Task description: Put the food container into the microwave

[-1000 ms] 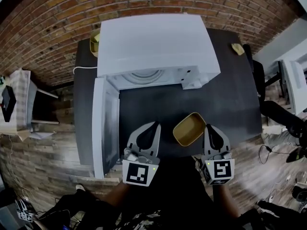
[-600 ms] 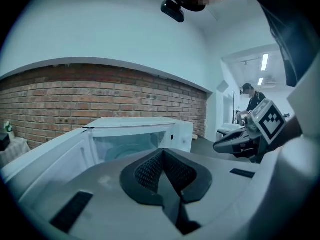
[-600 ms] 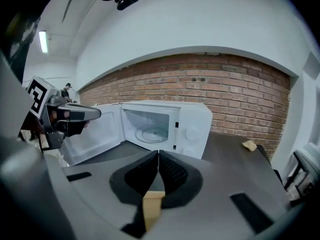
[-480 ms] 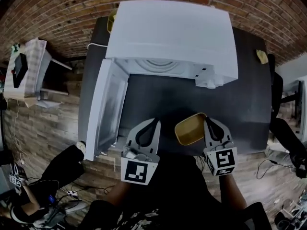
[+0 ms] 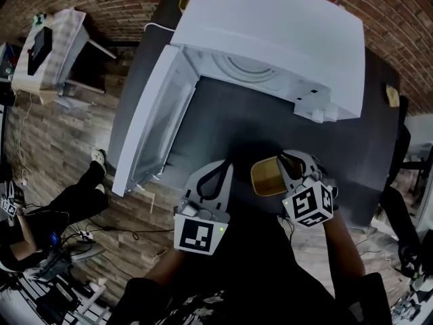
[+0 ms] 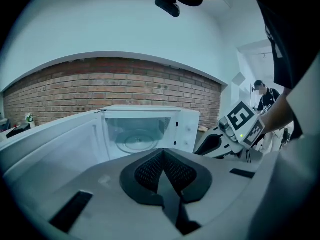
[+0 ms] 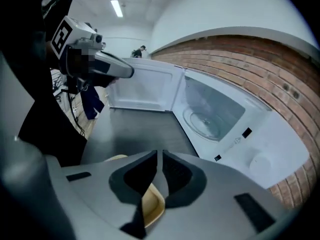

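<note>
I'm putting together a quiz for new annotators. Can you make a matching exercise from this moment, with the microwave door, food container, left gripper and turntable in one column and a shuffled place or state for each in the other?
Things:
1. microwave door
2. food container
3. left gripper
4. turntable

Places or states:
A. shut, with nothing in it
B. inside the microwave
C. swung open
D. pinched at its rim by the right gripper

Pairs: 1-C, 2-D, 3-A, 4-B
</note>
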`<state>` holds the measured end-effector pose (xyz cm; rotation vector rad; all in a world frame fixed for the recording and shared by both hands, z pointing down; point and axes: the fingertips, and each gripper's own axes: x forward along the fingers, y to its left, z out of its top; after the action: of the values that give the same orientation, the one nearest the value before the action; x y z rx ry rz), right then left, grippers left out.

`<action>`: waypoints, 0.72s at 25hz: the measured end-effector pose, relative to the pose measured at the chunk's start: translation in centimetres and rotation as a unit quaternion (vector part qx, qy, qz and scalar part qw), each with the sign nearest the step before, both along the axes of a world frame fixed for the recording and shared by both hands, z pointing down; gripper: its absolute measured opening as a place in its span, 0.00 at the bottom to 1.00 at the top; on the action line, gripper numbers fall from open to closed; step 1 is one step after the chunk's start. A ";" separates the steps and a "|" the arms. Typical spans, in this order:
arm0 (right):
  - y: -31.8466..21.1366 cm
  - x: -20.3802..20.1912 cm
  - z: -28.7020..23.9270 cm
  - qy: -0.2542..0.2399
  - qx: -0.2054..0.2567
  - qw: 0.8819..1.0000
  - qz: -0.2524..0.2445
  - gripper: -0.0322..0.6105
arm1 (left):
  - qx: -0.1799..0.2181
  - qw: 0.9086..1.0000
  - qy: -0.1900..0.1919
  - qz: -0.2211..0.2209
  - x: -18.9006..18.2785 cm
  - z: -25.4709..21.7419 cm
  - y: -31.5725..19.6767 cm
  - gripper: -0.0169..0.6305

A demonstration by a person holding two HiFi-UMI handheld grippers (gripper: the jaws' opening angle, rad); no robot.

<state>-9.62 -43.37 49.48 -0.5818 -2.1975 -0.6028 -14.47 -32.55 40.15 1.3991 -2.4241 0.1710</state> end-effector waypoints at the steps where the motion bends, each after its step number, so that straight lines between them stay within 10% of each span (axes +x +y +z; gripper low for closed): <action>1: 0.0 -0.1 0.6 0.009 0.010 1.000 -0.013 0.17 | 0.000 1.000 0.006 -0.007 0.0 0.1 0.2 0.03; 4: 0.0 0.1 2.2 0.045 0.038 0.997 -0.058 0.33 | 0.003 1.000 0.014 -0.015 0.1 0.1 0.5 0.03; 18: 1.2 2.5 9.1 0.171 0.102 0.963 -0.183 0.34 | -0.005 0.998 0.045 -0.048 0.7 1.5 1.3 0.03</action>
<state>-7.17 -42.13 58.58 -0.9185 -1.6910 -0.8401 -13.79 -31.21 41.62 1.2540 -2.4070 0.0958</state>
